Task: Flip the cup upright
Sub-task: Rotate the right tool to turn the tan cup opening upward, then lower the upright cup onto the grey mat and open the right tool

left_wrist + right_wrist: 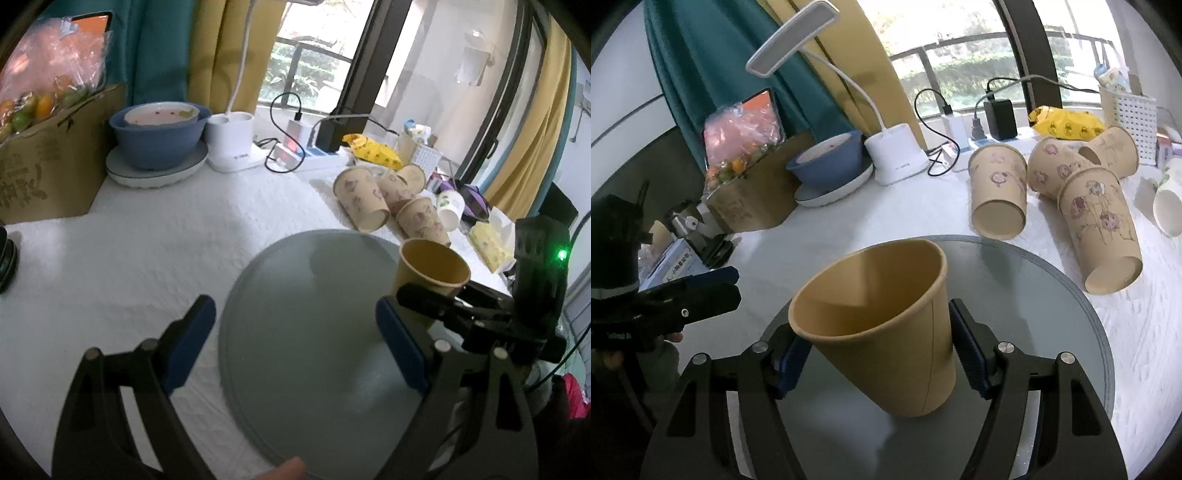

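Observation:
A plain tan paper cup (886,325) stands mouth-up, tilted a little left, on or just above the round grey tray (1052,332). My right gripper (882,358) is shut on the cup's lower body, one blue pad on each side. In the left wrist view the same cup (428,266) shows at the tray's (303,332) right edge with the right gripper's fingers across it. My left gripper (295,347) is open and empty above the tray's near side. It also shows in the right wrist view (705,284) at the left.
Several patterned paper cups (1001,192) lie on their sides on the white cloth behind the tray, with a white cup (1167,206) at the far right. A desk lamp (897,155), a blue bowl (827,158), a cardboard box (757,192) and chargers stand at the back.

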`<action>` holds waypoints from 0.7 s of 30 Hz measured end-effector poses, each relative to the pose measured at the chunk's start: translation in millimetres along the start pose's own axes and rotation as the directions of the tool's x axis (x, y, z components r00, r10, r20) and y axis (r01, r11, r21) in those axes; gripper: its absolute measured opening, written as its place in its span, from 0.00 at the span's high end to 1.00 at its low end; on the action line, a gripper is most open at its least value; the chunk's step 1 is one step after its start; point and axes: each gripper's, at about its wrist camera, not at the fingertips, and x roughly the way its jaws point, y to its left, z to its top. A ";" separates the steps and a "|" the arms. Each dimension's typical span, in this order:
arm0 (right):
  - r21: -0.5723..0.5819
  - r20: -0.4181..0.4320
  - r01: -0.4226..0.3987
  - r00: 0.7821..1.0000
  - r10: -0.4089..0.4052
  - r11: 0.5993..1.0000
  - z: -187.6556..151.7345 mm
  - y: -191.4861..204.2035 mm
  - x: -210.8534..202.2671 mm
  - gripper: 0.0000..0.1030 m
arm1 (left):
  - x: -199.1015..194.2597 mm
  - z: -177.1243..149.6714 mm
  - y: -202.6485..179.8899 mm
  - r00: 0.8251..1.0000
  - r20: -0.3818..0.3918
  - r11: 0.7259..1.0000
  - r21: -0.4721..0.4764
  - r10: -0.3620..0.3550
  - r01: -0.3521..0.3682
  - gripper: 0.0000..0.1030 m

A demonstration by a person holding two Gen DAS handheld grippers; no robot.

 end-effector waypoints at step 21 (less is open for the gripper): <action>0.025 -0.034 0.037 0.999 -0.036 0.999 -7.6 -5.8 -2.7 0.29 | -4.9 -4.5 -14.1 1.000 -0.001 1.000 0.014 -0.008 0.008 0.13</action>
